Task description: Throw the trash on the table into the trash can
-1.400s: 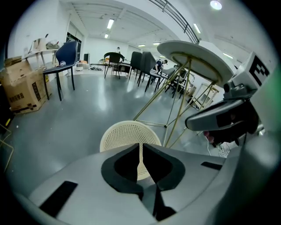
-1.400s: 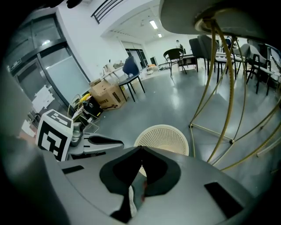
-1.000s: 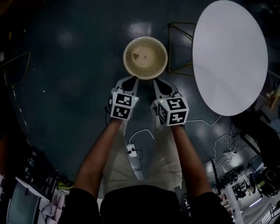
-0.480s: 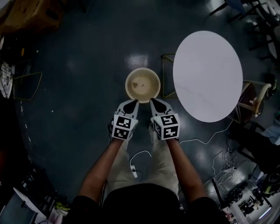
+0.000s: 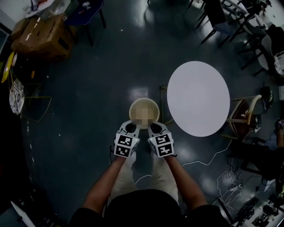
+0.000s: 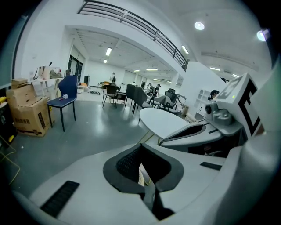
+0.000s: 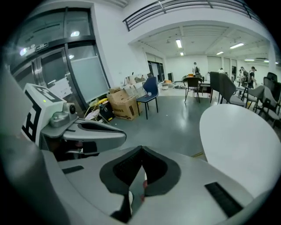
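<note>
The cream, lattice-walled trash can [image 5: 133,107] stands on the dark floor just left of the round white table [image 5: 198,98], whose top shows plain white. My left gripper [image 5: 131,127] and right gripper [image 5: 154,127] hang side by side over the can's near rim, well above it. Both are shut, jaw tips touching, with nothing between them. In the left gripper view the left gripper [image 6: 141,145] points toward the table [image 6: 163,121], and a sliver of the can [image 6: 142,176] shows behind the jaws. In the right gripper view the right gripper [image 7: 141,148] is shut beside the table [image 7: 239,134].
Cardboard boxes [image 5: 39,34] and a blue chair [image 5: 87,8] stand at the far left. Dark chairs [image 5: 222,17] fill the far right. A wooden chair [image 5: 245,113] sits by the table's right side. White cables [image 5: 212,158] trail across the floor at the right.
Both grippers have risen together with the head camera, staying side by side and shut. The trash can and table now look smaller, and more of the room shows.
</note>
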### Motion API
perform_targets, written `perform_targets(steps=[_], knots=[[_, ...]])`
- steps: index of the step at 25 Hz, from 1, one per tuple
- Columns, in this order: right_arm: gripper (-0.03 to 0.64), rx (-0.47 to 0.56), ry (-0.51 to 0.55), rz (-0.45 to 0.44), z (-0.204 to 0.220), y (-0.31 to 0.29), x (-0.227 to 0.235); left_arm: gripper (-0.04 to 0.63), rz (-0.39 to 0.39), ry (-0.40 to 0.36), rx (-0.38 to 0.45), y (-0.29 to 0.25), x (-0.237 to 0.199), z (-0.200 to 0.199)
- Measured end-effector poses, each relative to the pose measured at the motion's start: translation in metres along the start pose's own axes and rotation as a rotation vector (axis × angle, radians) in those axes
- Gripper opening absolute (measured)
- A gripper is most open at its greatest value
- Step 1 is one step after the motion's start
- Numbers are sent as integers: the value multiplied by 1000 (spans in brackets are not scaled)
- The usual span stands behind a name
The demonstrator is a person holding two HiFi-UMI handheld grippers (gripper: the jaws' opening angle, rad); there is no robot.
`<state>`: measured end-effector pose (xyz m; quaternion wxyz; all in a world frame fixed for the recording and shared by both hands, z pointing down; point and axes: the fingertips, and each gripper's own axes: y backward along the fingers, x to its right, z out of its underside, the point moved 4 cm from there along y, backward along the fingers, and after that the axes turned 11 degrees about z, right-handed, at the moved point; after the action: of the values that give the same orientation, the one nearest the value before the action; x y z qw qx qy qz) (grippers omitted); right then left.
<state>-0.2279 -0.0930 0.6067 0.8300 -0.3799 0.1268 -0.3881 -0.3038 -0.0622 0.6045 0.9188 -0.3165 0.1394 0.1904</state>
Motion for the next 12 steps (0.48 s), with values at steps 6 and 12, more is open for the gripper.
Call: perform_targets(steps=[6,12], knots=[[18,61,16,12,-49,58,-14,15,-18,13,55,60,24,-50],[18,145,31,11,-101,101,-35,15,13,-31,148,107,51,-105]])
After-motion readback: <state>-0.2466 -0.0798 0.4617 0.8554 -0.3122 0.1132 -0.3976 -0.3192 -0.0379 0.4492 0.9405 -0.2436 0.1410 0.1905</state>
